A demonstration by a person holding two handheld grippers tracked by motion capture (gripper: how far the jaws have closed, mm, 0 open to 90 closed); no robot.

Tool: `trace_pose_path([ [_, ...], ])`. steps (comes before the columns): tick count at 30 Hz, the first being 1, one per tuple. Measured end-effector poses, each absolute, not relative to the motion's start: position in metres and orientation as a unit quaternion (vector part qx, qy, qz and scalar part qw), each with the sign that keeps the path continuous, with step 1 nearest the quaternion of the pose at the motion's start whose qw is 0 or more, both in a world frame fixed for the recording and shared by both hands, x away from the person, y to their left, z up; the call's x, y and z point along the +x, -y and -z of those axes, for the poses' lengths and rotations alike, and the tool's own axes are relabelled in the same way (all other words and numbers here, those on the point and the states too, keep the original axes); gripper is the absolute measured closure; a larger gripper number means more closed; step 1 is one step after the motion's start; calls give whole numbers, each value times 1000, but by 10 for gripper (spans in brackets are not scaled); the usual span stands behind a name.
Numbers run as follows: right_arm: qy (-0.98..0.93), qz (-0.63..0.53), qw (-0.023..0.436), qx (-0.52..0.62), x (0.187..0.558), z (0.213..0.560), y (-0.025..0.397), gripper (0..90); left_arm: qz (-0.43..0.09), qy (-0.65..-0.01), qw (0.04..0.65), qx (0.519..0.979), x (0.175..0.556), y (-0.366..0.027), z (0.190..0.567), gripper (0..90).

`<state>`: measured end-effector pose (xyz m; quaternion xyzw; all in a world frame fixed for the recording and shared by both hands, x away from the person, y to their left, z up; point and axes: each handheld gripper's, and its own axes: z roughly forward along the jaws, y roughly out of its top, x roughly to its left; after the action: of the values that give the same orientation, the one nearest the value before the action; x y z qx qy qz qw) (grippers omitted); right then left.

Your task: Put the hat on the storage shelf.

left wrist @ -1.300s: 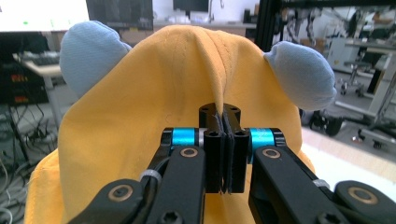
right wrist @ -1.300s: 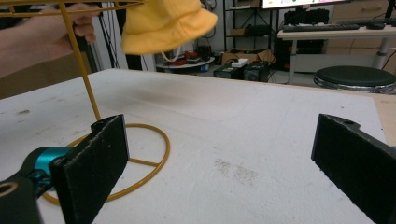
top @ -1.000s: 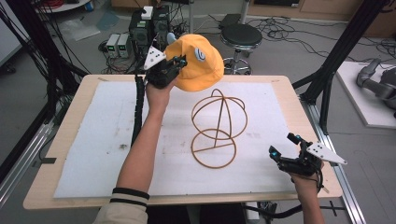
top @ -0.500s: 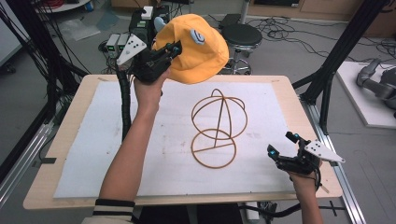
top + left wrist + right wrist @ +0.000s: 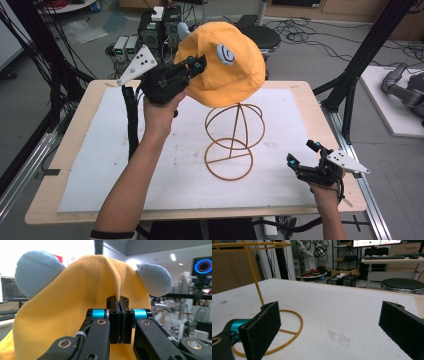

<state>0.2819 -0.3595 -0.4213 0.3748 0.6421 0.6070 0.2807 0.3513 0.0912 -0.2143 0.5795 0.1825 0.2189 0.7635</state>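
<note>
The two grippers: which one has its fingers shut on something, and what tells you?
The left gripper, raised over the table: its fingers pinch a fold of the yellow cap. The right gripper sits low near the table's edge, fingers wide apart, holding nothing.

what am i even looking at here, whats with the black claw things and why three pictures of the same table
There is no robot here. A person stands at a table and holds a hand-operated gripper in each hand. Each gripper has two black jaws and carries its own small camera.

The three pictures are one moment from three places. The high view looks down from above the person's side. The other two look along each gripper's own jaws.

On the white-covered table stands a yellow wire stand with a ring base and a rounded cage on top.

The left gripper is shut on a yellow cap with two pale blue ears, pinching a fold of cloth and holding the cap in the air over the stand. The right gripper sits low near the table's right front corner, jaws open, holding nothing.
</note>
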Motion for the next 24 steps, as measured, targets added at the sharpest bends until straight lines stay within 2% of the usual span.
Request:
trace_pose_path([
  [11,-642,-609,278,373,284,421,358,37,-206,-164,737,623,324,-77,230,881],
  [24,-644,-608,276,374,285,421,357,37,-197,-169,724,639,314,-64,271,881],
])
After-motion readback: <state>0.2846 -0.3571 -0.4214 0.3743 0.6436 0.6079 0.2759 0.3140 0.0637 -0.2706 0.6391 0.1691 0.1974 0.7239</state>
